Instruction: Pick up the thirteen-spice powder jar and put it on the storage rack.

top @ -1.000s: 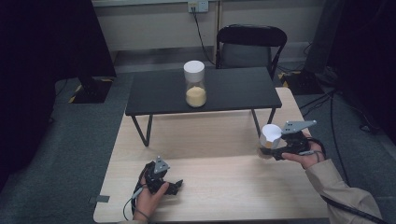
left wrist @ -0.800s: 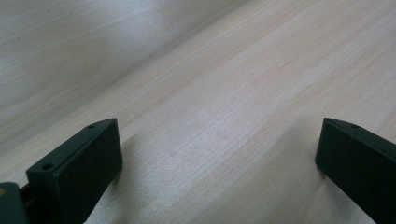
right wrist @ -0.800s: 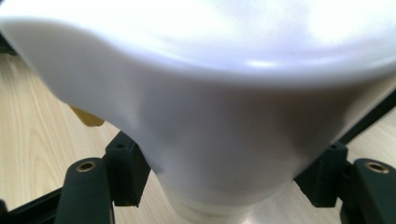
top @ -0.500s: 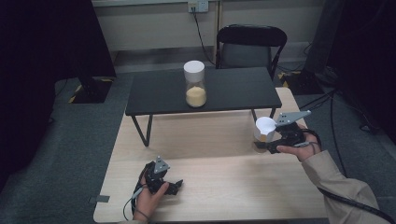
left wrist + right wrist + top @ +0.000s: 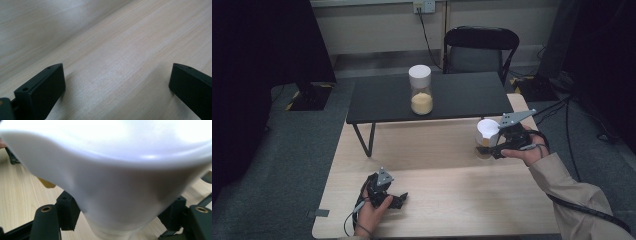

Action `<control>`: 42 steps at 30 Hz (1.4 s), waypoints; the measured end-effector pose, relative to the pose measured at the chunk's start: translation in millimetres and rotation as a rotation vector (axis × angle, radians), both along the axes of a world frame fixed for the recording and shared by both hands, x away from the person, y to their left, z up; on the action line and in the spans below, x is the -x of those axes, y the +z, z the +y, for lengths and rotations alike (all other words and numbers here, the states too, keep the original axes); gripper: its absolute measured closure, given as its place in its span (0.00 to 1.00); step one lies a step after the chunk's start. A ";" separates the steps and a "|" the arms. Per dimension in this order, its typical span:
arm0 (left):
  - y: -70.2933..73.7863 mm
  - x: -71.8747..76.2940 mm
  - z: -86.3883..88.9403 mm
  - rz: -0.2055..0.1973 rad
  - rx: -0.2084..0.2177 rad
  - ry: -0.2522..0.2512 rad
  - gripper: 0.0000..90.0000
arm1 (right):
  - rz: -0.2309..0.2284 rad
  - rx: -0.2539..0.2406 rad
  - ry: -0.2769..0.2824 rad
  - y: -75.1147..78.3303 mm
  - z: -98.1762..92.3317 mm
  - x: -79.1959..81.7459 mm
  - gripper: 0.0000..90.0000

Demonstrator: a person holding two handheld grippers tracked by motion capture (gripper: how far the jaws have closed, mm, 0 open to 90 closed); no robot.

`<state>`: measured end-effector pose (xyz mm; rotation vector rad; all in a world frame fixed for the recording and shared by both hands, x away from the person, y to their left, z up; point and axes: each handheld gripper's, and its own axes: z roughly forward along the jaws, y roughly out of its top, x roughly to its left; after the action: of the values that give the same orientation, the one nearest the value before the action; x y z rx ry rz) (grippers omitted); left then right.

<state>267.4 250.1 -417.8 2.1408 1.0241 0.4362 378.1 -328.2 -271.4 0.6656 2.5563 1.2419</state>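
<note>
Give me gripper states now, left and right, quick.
Left gripper: open, nothing between its jaws, low over the wooden table.
Right gripper: closed on the white funnel-topped container, held above the table.

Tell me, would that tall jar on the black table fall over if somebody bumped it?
Probably fairly easily. The jar is tall and narrow, standing upright on the black table, so a push near its white lid might tip it. The yellow filling sits only in the bottom part, which likely steadies it a little. Its clear wall looks hard and smooth, so it may be slippery.
</note>
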 end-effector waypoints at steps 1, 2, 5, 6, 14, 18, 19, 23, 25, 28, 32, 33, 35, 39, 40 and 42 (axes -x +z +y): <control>0.0 0.0 0.0 0.000 0.000 0.000 0.00 | 0.000 0.000 0.001 1.6 1.5 -0.5 0.34; 0.0 0.0 0.0 0.000 0.000 0.000 0.00 | 0.001 0.000 0.003 3.2 2.8 -1.2 0.34; -0.1 0.0 0.1 -0.001 0.000 0.000 0.00 | 0.003 0.000 0.004 8.0 7.0 -2.5 0.34; -0.1 0.0 0.1 0.000 0.000 0.000 0.00 | 0.004 -0.003 0.005 9.1 8.1 -3.1 0.34; -0.1 0.0 0.1 0.000 0.000 0.000 0.00 | 0.007 -0.004 0.006 20.2 15.4 -6.8 0.34; 0.0 0.0 0.1 0.000 0.000 0.000 0.00 | 0.007 -0.002 0.006 26.3 18.5 -8.5 0.34; 0.0 0.0 0.1 0.000 0.000 0.000 0.00 | 0.006 -0.001 0.007 27.9 19.3 -8.8 0.34; 0.0 -0.1 0.1 0.000 0.000 0.000 0.00 | 0.005 -0.001 0.009 35.1 23.1 -9.7 0.34; 0.0 0.0 0.1 0.000 0.000 0.000 0.00 | 0.014 -0.004 0.012 38.3 24.6 -11.9 0.34; 0.0 0.0 0.0 0.000 0.000 0.000 0.00 | 0.012 0.004 0.018 43.7 28.6 -13.5 0.34; -0.1 0.0 0.1 0.001 0.002 0.001 0.00 | 0.013 0.002 0.020 49.5 32.2 -15.9 0.34; -0.1 0.0 0.1 0.001 0.002 0.001 0.00 | 0.010 0.003 0.024 51.1 33.2 -16.4 0.34; -0.1 0.0 0.1 0.001 0.002 0.000 0.00 | 0.010 0.001 0.026 54.4 34.8 -17.2 0.34; -0.3 0.2 0.0 0.000 0.003 0.002 0.00 | 0.010 -0.001 0.030 61.3 38.0 -19.3 0.34; -0.3 0.2 0.0 0.000 0.003 0.001 0.00 | 0.010 0.000 0.030 63.1 38.9 -19.7 0.34; -0.4 0.2 0.0 -0.001 0.003 0.002 0.00 | 0.010 -0.005 0.030 65.5 40.2 -20.6 0.34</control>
<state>267.2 250.1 -418.2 2.1371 1.0257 0.4357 398.8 -288.0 -205.9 0.6389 2.5809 1.2584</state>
